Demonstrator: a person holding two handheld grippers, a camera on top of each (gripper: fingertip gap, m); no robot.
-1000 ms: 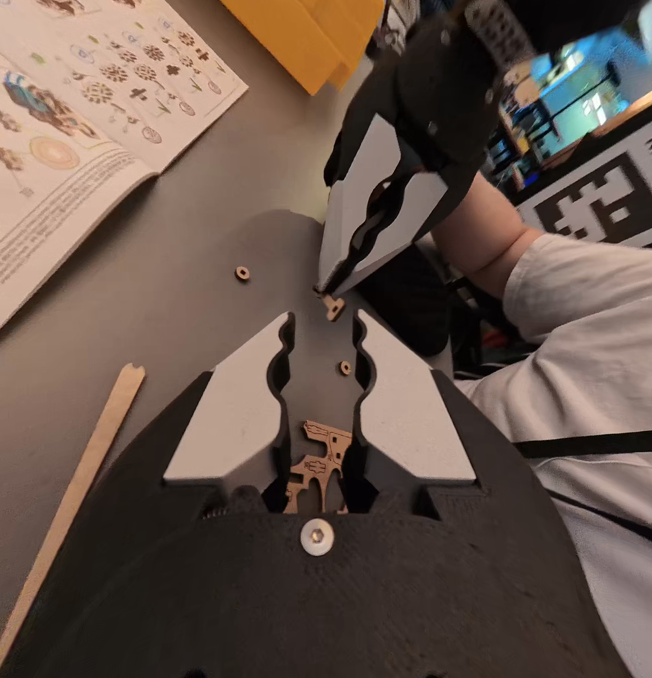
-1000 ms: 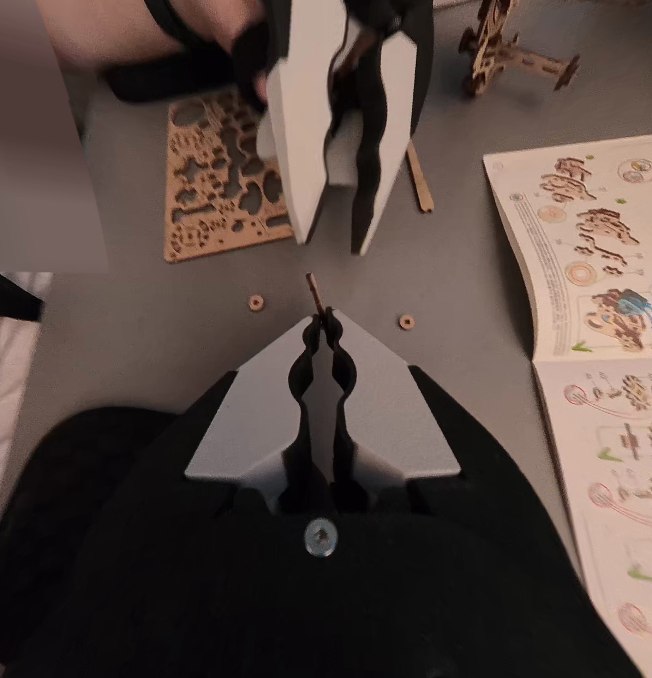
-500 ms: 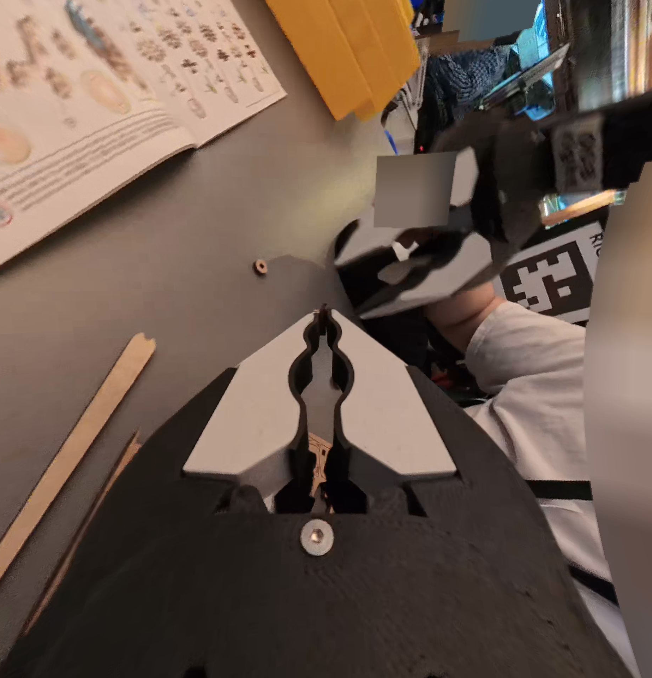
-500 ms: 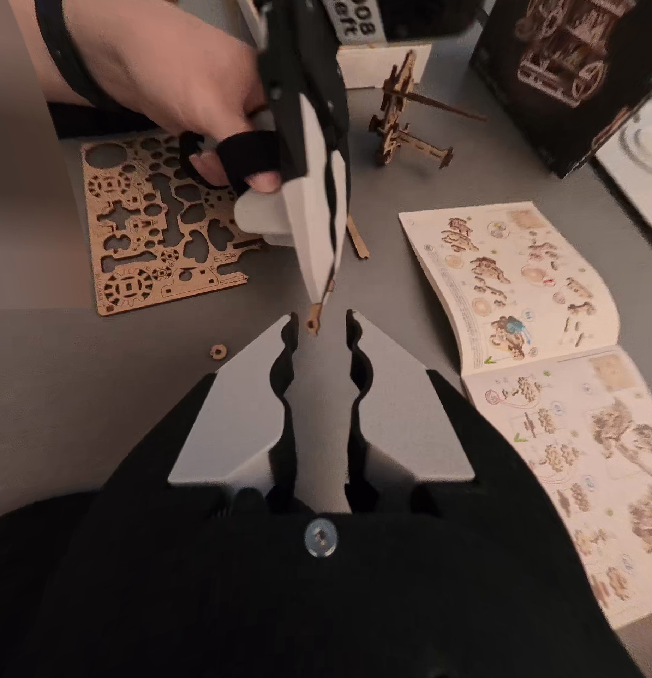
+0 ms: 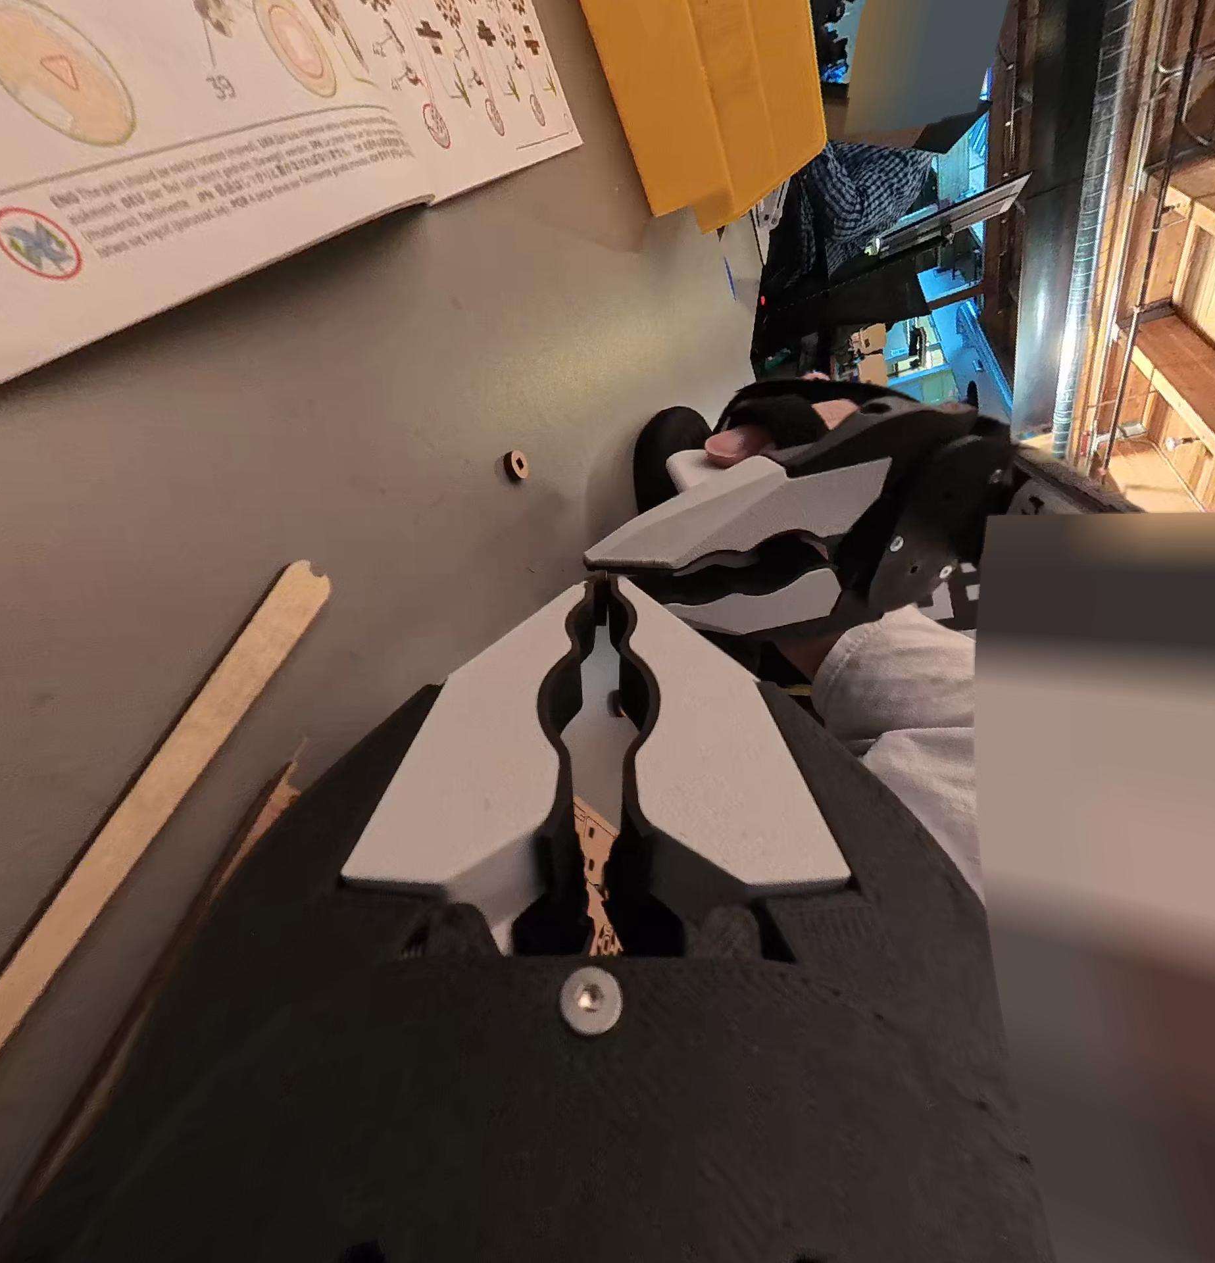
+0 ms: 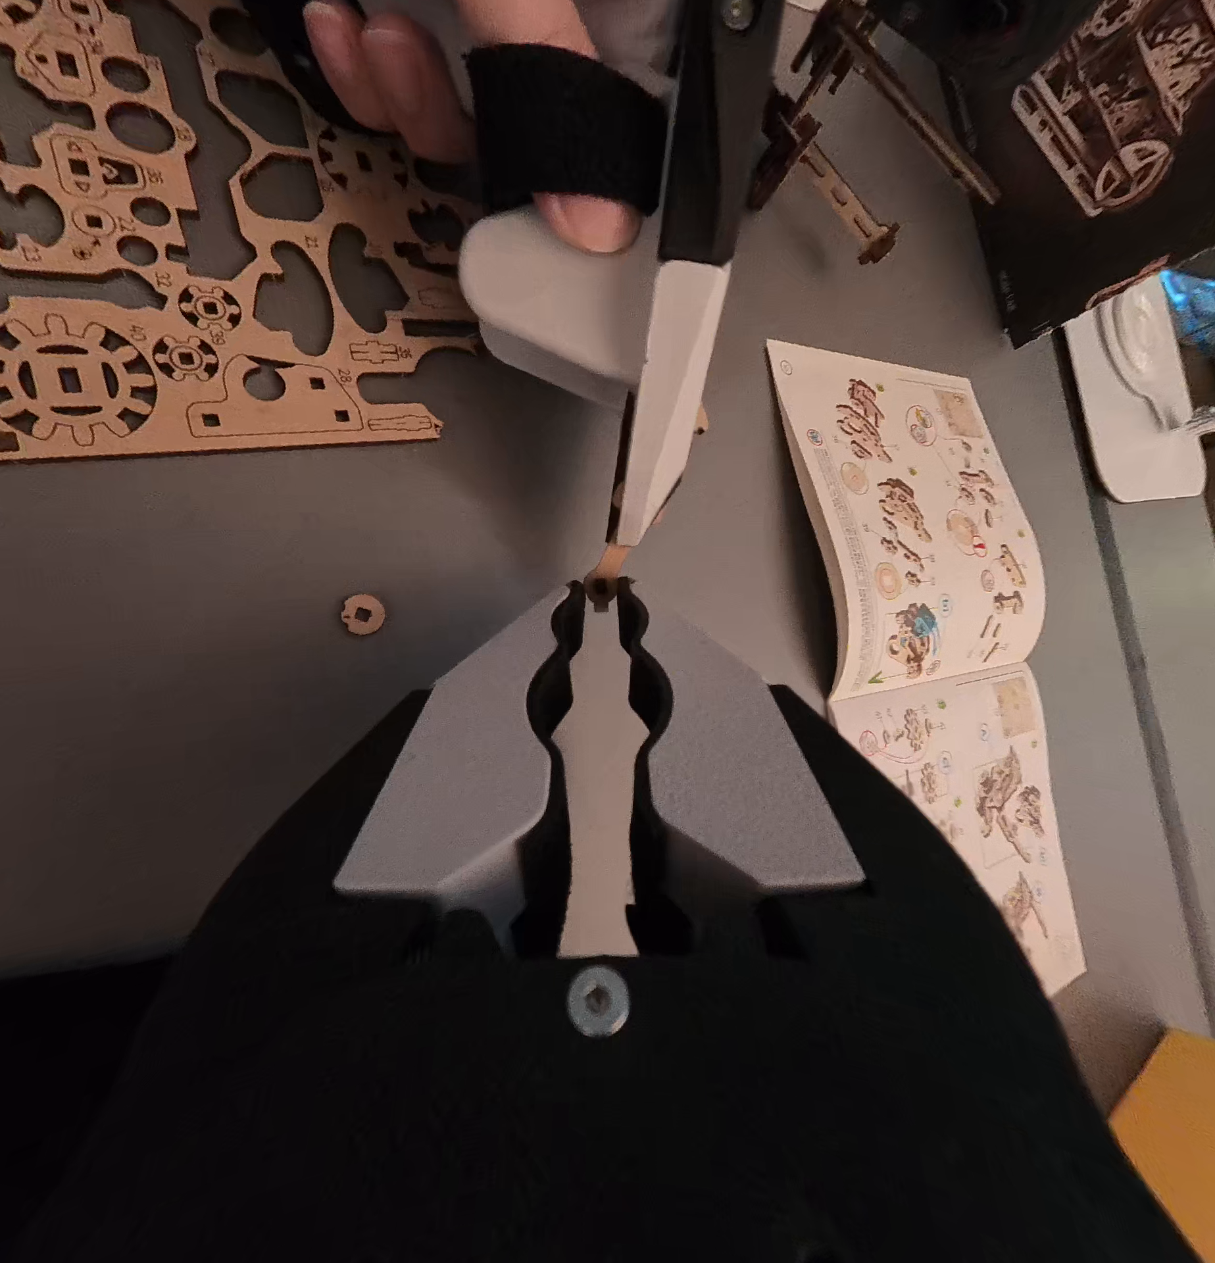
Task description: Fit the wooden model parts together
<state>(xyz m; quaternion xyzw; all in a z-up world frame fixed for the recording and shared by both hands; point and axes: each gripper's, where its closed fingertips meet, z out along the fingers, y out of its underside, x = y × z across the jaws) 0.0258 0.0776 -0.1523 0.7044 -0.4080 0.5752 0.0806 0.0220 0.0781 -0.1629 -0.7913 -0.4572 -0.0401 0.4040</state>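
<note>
We are now pinching the small wooden pin (image 6: 610, 562) in the left gripper (image 6: 628, 540), off the desk (image 6: 181, 683), while the right gripper (image 6: 601, 591), briefly open, is closing narrowly on its tip.

Workshop-like hall: exposed timber framing (image 5: 1199, 287), metal duct (image 5: 1076, 225), grey worktable (image 5: 317, 424) with monitors (image 5: 946, 342) behind.
</note>
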